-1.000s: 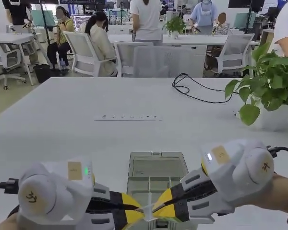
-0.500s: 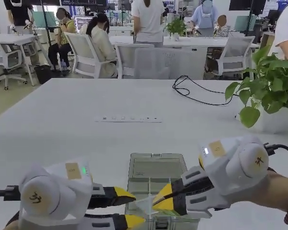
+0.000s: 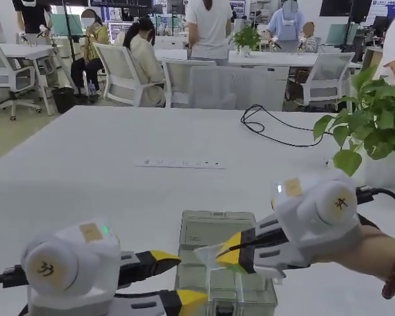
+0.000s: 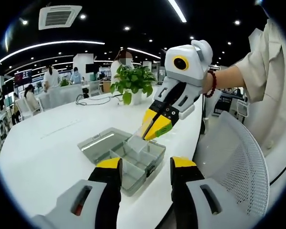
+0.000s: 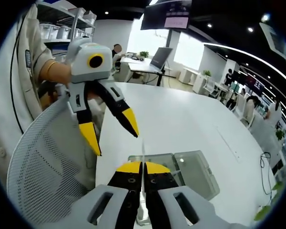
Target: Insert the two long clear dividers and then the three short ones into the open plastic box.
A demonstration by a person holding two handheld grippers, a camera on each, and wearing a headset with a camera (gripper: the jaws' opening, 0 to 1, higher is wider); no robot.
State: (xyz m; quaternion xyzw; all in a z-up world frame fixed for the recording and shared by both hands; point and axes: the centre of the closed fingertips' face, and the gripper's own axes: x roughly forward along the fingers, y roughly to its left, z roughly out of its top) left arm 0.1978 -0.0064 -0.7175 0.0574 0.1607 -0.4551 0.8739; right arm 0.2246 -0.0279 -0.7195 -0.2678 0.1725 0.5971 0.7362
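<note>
The right gripper (image 3: 222, 258) is clamped flat on one short clear divider (image 3: 205, 253), which juts from its yellow tips toward 9 o'clock. In the right gripper view the sheet shows edge-on as a thin line between the closed jaws. The left gripper (image 3: 191, 277), at 7 o'clock in the head view, has its jaws spread wide and holds nothing.

A second ago both sets of tips met on this divider, low over the box. Half a second ago the left jaws had begun to part. Now the left one has let go and sits apart from the sheet, so the piece has passed wholly to the right gripper. That gripper carries it a little higher, above the open plastic box (image 3: 253, 293). I judge the handover done, with seating this divider as the step to come.

The box lies at 6 o'clock on the white table (image 3: 118, 184), its lid (image 3: 217, 229) folded back flat toward 12 o'clock. Clear partitions already stand inside and split the tray into cells, but I cannot count them surely.

Counted: two grippers, one divider in hand, one box, one lid. Farther out are one power strip (image 3: 178, 162) at 12 o'clock, one black cable (image 3: 276, 128) at 1 o'clock and one potted plant (image 3: 375, 125) at 2 o'clock.
</note>
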